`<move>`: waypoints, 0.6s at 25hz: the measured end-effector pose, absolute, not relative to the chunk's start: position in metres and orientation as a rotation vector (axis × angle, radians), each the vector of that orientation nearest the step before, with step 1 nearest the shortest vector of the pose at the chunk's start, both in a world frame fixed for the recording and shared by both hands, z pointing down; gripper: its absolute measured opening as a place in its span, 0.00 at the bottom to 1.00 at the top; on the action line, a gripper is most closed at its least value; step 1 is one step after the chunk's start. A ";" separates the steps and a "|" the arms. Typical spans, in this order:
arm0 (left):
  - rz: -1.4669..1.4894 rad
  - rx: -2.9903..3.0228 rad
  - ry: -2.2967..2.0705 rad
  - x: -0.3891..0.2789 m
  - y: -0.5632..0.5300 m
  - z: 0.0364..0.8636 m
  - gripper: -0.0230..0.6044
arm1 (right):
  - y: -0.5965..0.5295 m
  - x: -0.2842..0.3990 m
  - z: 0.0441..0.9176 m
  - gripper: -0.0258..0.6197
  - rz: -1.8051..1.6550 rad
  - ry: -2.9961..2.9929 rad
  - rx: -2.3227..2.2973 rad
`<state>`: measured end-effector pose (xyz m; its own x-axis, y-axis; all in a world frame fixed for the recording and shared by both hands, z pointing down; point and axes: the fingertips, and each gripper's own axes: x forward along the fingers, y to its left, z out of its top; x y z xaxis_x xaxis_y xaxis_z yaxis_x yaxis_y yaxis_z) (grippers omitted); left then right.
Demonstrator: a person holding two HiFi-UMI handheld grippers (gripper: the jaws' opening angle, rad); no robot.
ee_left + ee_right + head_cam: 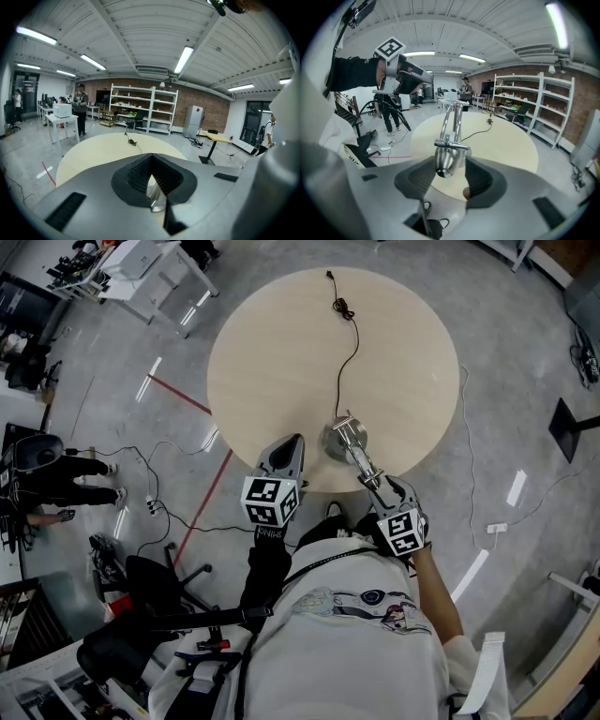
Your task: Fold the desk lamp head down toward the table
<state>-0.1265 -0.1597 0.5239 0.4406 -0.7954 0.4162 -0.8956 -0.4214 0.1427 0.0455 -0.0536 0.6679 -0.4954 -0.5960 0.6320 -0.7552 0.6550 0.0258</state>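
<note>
A chrome desk lamp stands near the front edge of the round beige table (281, 362). Its round base (339, 439) rests on the tabletop, and its twin-rod arm (453, 119) rises toward me. My right gripper (377, 480) is shut on the lamp head (444, 161), which sits between its dark pads (480, 180) out past the table edge. My left gripper (297, 441) hovers just left of the base, jaws shut with nothing in them. It also shows in the right gripper view, left gripper (427, 77). The lamp's black cable (345, 352) runs across the table to the far side.
Office chairs (141, 587) and floor cables (155, 507) lie left of me, where a seated person's legs (70, 479) show. A red tape line (202, 507) crosses the floor. A white desk (150, 273) stands far left; shelving (140, 108) and a small table (218, 137) stand beyond.
</note>
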 end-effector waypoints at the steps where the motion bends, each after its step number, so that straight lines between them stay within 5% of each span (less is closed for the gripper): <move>1: 0.404 2.355 -1.445 -0.126 -0.160 0.523 0.04 | -0.054 0.050 0.663 0.35 0.335 -2.260 1.056; 6: 0.385 2.363 -1.458 -0.124 -0.166 0.519 0.04 | -0.076 0.076 0.615 0.35 0.293 -2.291 1.210; 15: 0.318 2.398 -1.505 -0.124 -0.181 0.493 0.04 | -0.140 0.089 0.509 0.06 0.110 -2.377 1.475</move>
<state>-0.1242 -0.1809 0.4926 0.4295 -0.8382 0.3362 -0.9025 -0.4112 0.1279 0.0888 -0.1405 0.5091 -0.4031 -0.8557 0.3246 -0.8820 0.4579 0.1118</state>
